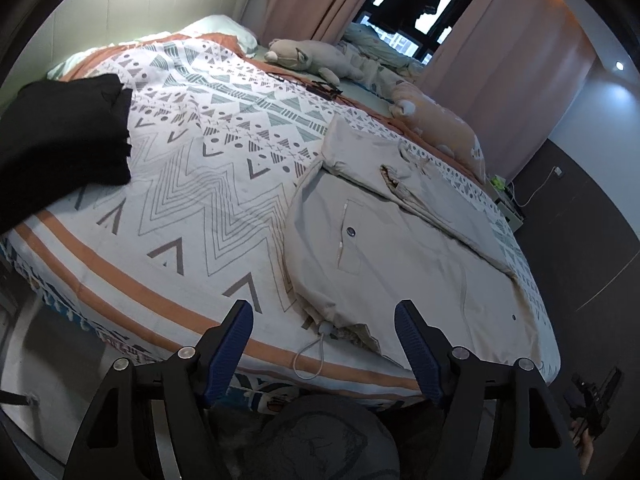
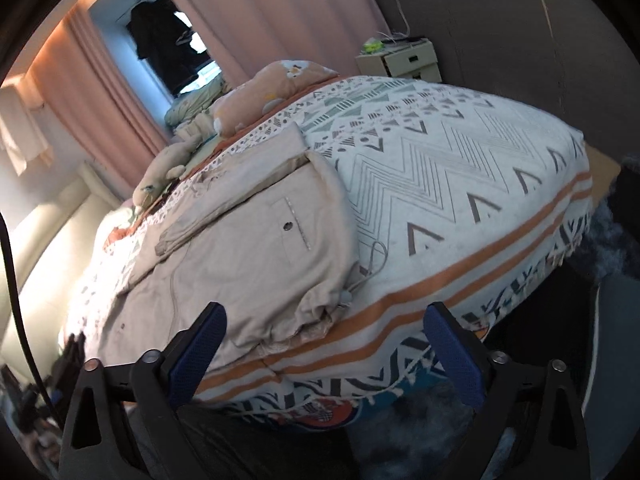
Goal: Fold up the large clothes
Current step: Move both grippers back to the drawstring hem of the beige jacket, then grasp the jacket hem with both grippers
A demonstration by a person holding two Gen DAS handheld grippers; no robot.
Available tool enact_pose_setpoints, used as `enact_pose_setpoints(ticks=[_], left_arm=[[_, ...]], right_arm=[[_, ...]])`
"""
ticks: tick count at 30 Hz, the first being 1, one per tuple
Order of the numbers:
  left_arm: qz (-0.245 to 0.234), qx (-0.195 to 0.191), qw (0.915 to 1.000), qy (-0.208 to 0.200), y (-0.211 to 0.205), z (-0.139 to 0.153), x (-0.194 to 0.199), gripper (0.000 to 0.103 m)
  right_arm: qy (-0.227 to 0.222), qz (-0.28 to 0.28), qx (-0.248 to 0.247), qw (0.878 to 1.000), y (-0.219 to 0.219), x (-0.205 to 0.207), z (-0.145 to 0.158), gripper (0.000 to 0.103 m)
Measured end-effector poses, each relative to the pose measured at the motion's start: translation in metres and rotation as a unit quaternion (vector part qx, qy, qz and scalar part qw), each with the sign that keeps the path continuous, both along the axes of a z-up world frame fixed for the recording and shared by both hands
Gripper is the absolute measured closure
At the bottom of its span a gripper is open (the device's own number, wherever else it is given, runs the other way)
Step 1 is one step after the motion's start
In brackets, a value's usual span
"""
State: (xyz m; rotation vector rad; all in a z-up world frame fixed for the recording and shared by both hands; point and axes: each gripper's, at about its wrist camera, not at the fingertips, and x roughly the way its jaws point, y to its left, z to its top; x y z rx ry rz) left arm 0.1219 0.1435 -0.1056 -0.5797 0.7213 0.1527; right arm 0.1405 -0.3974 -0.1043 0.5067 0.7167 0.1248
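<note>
A large beige jacket [image 1: 404, 240] lies spread on the patterned bedspread [image 1: 192, 184], its sleeves folded across the top and its drawstring hem [image 1: 320, 332] toward the bed's near edge. My left gripper [image 1: 324, 312] is open and empty, held above the near edge just in front of the hem. The jacket also shows in the right wrist view [image 2: 244, 248]. My right gripper [image 2: 324, 316] is open and empty, above the bed's edge by the jacket's lower corner [image 2: 316, 312].
A black garment [image 1: 60, 132] lies at the bed's far left. Plush toys [image 1: 304, 56] and a peach pillow [image 1: 440, 120] sit near the pink curtains [image 2: 260, 12]. A small bedside cabinet [image 2: 400, 58] stands by the dark wall. The other gripper [image 1: 592, 404] shows at lower right.
</note>
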Motion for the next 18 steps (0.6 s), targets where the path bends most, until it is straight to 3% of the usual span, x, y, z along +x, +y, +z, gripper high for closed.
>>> enact_pose_setpoints(ticks=[1,8,18], left_arm=[[0.000,-0.008,1.0000,0.002,0.002,-0.005,0.005,0.032],[-0.004,-0.051,0.9980,0.036,0.015,-0.043,0.041,0.043],[-0.006,-0.117,0.9904,0.073,0.025,-0.087,0.076,0.056]], right_arm=[[0.006,0.001,0.012,1.000,-0.003,0.004,-0.005,0.018],[0.037,0.016,0.063,0.997,-0.005,0.037,-0.032,0.023],[0.087,0.025,0.154,0.984,0.001,0.087,-0.082,0.042]])
